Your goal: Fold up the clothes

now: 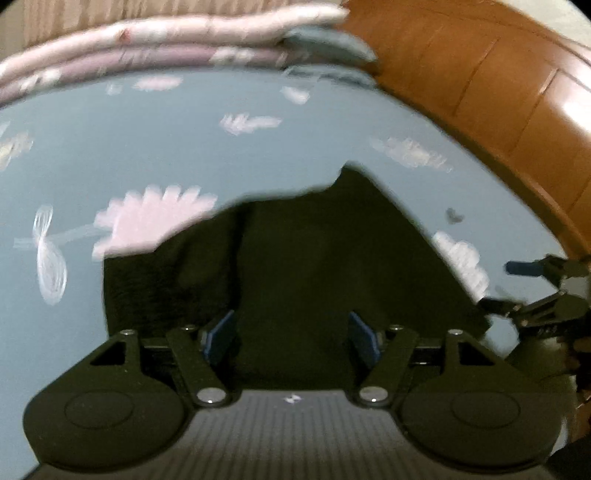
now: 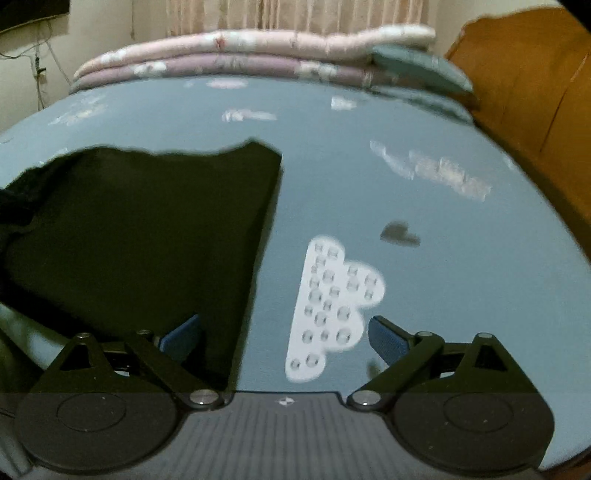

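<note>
Both sets of jaws stand apart with nothing pinched: my left gripper (image 1: pixel 293 338) hangs over the dark garment (image 1: pixel 295 266), cloth showing between its blue pads (image 1: pixel 221 338) but not pressed by them, and my right gripper (image 2: pixel 284 338) straddles the garment's right edge, one pad over black cloth, the other over bare sheet. The garment lies flat on the bed (image 2: pixel 443 258), nearer the left side, apparently already folded into a rough block with an uneven far edge.

My worry is the next grasp. The fabric is black on black, so I cannot read its layers; closing on the top layer alone would peel the fold open, and dragging could bunch the soft sheet beneath. The left view is blurred too, so placement is uncertain.

The bed wears a blue-grey sheet printed with pale feathers and clouds. Folded pink quilts (image 2: pixel 258 48) are stacked along its far edge, a wooden headboard (image 1: pixel 498 92) runs down the right, and curtains (image 2: pixel 295 16) hang behind.
</note>
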Available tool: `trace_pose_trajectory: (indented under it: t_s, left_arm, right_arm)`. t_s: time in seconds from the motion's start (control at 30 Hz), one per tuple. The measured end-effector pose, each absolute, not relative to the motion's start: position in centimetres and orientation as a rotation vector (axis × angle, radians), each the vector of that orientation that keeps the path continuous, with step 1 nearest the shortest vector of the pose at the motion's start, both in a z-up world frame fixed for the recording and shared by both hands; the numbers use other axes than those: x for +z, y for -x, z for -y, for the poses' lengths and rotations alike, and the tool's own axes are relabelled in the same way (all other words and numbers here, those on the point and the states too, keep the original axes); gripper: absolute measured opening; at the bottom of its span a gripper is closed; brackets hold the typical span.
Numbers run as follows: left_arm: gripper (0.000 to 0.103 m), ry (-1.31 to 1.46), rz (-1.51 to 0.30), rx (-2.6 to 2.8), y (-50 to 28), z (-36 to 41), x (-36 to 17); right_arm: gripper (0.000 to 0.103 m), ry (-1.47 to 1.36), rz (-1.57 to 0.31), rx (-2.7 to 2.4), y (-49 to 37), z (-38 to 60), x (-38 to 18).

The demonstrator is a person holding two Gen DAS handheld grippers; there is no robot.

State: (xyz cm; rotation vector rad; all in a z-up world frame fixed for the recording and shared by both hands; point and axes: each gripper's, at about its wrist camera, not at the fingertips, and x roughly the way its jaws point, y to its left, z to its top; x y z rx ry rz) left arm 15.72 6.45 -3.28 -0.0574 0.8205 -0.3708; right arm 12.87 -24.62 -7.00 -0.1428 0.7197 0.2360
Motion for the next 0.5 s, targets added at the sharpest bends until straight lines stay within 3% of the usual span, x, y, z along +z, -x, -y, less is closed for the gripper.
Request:
trace_pose_trajectory:
  t_s: [0.2, 0.4, 0.5]
  left_arm:
    - [0.069, 0.029, -0.776, -0.503, -19.5, -2.6, -1.8]
    - [0.069, 0.048, -0.913, -0.524, -23.2, -0.8, -6.3]
    - [0.070, 0.080, -0.873, -0.529, -22.6, -1.7, -7.5]
  right_arm:
    - [0.099, 0.113, -0.658, 0.460, -12.9, 20.9, -6.2]
    - [0.099, 0.178, -0.699, 0.529, -12.8, 18.7, -8.3]
    - [0.101, 0.127, -0.727, 0.541, -13.2, 19.6, -9.2]
